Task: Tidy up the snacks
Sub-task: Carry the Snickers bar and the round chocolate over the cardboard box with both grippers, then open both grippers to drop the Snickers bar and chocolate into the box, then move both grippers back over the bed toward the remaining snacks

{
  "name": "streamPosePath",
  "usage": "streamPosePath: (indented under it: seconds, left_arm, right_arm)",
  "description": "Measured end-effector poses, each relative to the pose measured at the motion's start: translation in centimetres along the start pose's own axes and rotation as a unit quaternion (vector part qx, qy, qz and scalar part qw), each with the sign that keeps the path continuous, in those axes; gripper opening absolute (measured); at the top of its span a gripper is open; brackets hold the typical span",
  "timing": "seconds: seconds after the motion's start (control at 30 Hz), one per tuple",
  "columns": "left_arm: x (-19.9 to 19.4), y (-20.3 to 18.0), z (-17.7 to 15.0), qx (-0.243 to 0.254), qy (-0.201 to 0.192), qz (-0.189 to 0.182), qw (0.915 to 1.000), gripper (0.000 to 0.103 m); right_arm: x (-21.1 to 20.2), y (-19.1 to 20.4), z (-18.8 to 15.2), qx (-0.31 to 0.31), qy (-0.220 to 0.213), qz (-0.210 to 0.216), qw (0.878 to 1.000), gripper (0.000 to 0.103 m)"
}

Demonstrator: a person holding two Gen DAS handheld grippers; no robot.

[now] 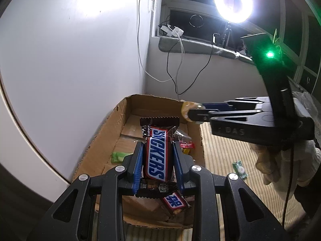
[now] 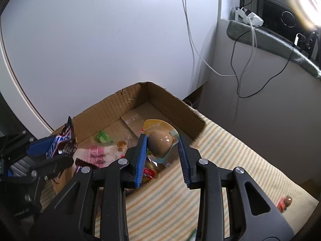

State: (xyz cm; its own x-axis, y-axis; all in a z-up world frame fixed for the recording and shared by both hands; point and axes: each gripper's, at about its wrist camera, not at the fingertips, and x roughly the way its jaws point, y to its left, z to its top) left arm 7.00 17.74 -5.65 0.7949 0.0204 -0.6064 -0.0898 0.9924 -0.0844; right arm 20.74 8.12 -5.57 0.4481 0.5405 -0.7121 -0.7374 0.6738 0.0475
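Note:
My left gripper (image 1: 158, 150) is shut on a Snickers bar (image 1: 157, 154) and holds it upright above the open cardboard box (image 1: 104, 132). It also shows at the left of the right wrist view (image 2: 58, 146). My right gripper (image 2: 162, 142) is shut on a small jelly cup (image 2: 160, 143) with a yellow foil lid, held over the box's (image 2: 172, 104) near right wall. In the left wrist view this gripper (image 1: 192, 111) reaches in from the right above the box's far corner. Several wrapped snacks lie in the box, among them a second Snickers (image 1: 174, 201) and a green packet (image 2: 103, 137).
The box stands on a striped mat (image 2: 230, 160) against a white wall. A green packet (image 1: 239, 168) lies on the mat to the right of the box. A small red-and-brown snack (image 2: 283, 202) lies on the mat at the right. Cables hang from the windowsill beside a ring light (image 1: 232, 3).

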Motion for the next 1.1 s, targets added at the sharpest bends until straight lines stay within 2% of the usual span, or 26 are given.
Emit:
streamPosePath:
  seconds: [0.23, 0.47, 0.53, 0.6, 0.63, 0.73, 0.87, 1.07, 1.1]
  left_arm:
    - [0.2, 0.1, 0.0, -0.002, 0.002, 0.003, 1.0000, 0.027]
    - [0.0, 0.4, 0.0, -0.003, -0.001, 0.011, 0.9999, 0.027]
    - [-0.1, 0.3, 0.0, -0.002, -0.001, 0.012, 0.9999, 0.028]
    - [-0.4, 0.2, -0.1, -0.001, -0.001, 0.014, 0.9999, 0.033]
    - [-0.5, 0.2, -0.1, -0.001, -0.002, 0.015, 0.9999, 0.036]
    - [-0.7, 0.0, -0.1, -0.001, -0.004, 0.016, 0.9999, 0.036]
    - [-1.1, -0.3, 0.1, 0.001, -0.007, 0.016, 0.9998, 0.036]
    - [-2.5, -1.4, 0.2, 0.006, -0.016, 0.014, 0.9998, 0.036]
    - [-2.7, -1.6, 0.2, 0.007, -0.017, 0.014, 0.9997, 0.038]
  right_arm:
    - [1.7, 1.1, 0.3, -0.008, 0.010, 0.014, 1.000, 0.033]
    - [1.9, 1.9, 0.5, -0.019, 0.010, 0.010, 1.000, 0.033]
    - [1.8, 1.9, 0.5, -0.019, 0.009, 0.008, 1.000, 0.040]
    - [1.4, 1.9, 0.5, -0.019, 0.004, 0.004, 1.000, 0.056]
    - [1.2, 1.9, 0.5, -0.021, 0.001, 0.002, 1.000, 0.057]
    - [0.6, 1.9, 0.5, -0.021, -0.003, -0.002, 1.000, 0.057]
    - [-0.4, 1.6, 0.5, -0.019, -0.010, -0.009, 1.000, 0.065]
    - [-2.7, 1.1, 0.1, -0.013, -0.023, -0.019, 0.999, 0.066]
    - [-3.3, 0.9, -0.1, -0.011, -0.027, -0.021, 0.999, 0.069]
